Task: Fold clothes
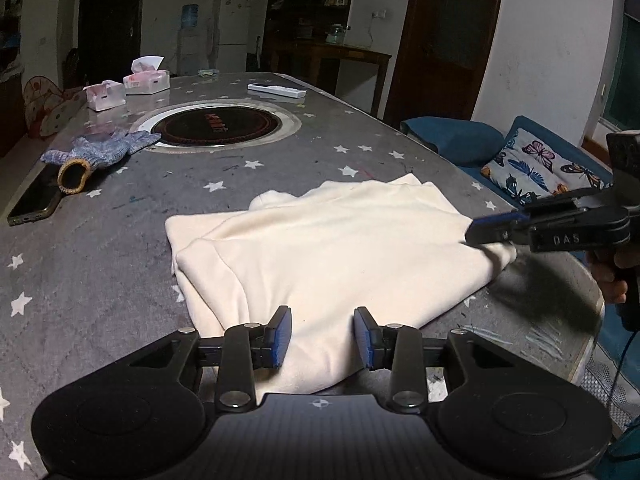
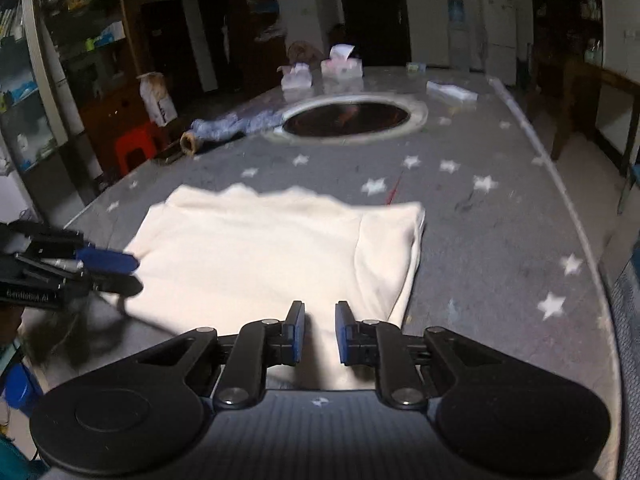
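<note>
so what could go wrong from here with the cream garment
The left tongs are open over the cream garment's near edge; closing there may pinch only the top layer and pull the fold apart. The garment's corner under the right tongs lies close to the table edge, so a tug might drag it off.

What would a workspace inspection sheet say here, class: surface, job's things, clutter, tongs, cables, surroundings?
Surface: grey star-patterned table cover, round black inset.
Job's things: cream fabric garment, partly folded, flat.
Clutter: blue knitted glove, dark phone, two pink tissue boxes, white remote.
Tongs: left tongs open over the hem; right tongs open.
Cables: blue cord.
Surroundings: butterfly-print cushion, white fridge.
</note>
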A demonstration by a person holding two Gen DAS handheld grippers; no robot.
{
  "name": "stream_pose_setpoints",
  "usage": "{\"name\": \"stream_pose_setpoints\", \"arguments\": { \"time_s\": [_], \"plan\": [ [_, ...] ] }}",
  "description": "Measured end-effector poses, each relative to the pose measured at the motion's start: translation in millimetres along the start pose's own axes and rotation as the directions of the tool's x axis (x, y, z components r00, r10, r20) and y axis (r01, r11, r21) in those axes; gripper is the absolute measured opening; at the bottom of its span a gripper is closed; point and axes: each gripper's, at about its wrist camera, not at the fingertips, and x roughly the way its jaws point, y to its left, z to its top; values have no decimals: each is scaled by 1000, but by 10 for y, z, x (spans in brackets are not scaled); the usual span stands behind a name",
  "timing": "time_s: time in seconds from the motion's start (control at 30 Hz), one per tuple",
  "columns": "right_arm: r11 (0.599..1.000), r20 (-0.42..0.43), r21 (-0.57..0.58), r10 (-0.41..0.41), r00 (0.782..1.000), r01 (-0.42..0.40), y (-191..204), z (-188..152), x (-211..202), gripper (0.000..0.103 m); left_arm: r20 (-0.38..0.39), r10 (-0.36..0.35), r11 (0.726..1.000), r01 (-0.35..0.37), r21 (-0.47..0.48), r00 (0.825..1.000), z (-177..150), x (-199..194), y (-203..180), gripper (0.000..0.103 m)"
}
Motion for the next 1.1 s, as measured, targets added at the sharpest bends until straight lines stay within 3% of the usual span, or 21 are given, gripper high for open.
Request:
{"name": "stream_pose_setpoints", "arguments": {
  "time_s": [0.23, 0.43, 0.73, 1.1],
  "plan": [
    [998, -20, 52, -23, 1000, 24, -172, 43, 204, 14, -1, -13, 999, 13, -49, 1000, 25, -11, 122, 39],
    [997, 17, 62, -44, 999, 43, -213, 257, 235, 15, -6, 15, 997, -16, -81, 1000, 126, 101, 298, 38],
    [990, 0, 112, -87, 996, 86, -369, 355, 570, 12, -17, 57, 990, -59, -128, 998, 279, 268, 561, 37],
    [991, -11, 57, -119, 993, 120, -286, 442, 639, 13, -41, 83, 987, -88, -134, 996, 345, 314, 551, 40]
  ]
}}
